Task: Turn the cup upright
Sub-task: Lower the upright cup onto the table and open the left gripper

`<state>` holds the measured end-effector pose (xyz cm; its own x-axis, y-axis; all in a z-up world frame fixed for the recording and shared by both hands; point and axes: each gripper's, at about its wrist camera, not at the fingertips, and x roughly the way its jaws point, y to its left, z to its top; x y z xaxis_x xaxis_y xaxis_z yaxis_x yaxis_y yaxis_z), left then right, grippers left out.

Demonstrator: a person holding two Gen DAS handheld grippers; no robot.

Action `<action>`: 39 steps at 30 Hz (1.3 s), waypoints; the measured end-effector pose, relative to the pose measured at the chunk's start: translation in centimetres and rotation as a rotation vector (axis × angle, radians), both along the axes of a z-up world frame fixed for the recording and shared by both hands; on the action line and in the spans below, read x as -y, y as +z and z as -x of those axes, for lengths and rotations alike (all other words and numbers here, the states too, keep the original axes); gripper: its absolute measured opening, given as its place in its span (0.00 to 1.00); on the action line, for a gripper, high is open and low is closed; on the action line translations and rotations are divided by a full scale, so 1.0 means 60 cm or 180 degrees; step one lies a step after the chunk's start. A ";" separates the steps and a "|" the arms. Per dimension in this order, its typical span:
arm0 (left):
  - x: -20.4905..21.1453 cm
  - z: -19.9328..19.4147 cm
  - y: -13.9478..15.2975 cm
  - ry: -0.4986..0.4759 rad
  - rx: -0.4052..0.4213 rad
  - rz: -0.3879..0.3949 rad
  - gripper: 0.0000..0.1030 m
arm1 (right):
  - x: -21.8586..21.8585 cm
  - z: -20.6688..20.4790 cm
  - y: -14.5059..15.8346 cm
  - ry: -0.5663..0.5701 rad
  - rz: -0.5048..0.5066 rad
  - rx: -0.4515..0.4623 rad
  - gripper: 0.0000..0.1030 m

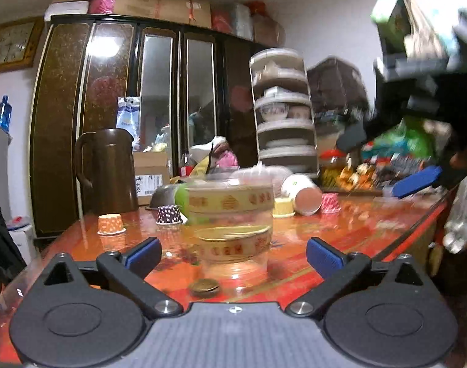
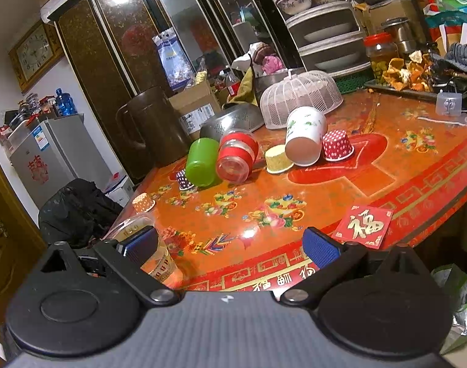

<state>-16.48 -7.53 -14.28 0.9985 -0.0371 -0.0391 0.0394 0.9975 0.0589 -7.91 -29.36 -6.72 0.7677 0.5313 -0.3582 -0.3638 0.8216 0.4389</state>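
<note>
Left tool (image 1: 233, 253) spread wide, clear cup (image 1: 233, 230) upright on bench (image 1: 340, 239) between its fingers; right tool (image 2: 230, 247) wide, empty.

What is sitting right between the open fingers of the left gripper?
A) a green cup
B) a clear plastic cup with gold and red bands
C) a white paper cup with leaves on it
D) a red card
B: in the left wrist view the clear plastic cup with gold and red bands stands on the table between the spread fingers of the left gripper, which do not touch it.
</note>
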 end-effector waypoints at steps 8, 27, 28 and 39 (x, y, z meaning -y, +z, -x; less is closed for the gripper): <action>-0.094 0.038 0.128 0.0209 -0.0416 0.0092 1.00 | -0.046 0.045 0.033 -0.0123 0.0523 0.0586 0.99; -0.107 0.029 0.261 -0.0028 -0.1704 0.0253 1.00 | -0.119 0.099 0.121 0.0074 0.1100 0.0090 0.99; -0.104 0.026 0.261 -0.0020 -0.1720 0.0285 1.00 | -0.115 0.089 0.116 0.0068 0.1097 0.0036 0.99; -0.093 0.003 0.247 0.0082 -0.1883 0.0284 1.00 | -0.113 0.077 0.103 0.0053 0.1204 -0.0065 0.99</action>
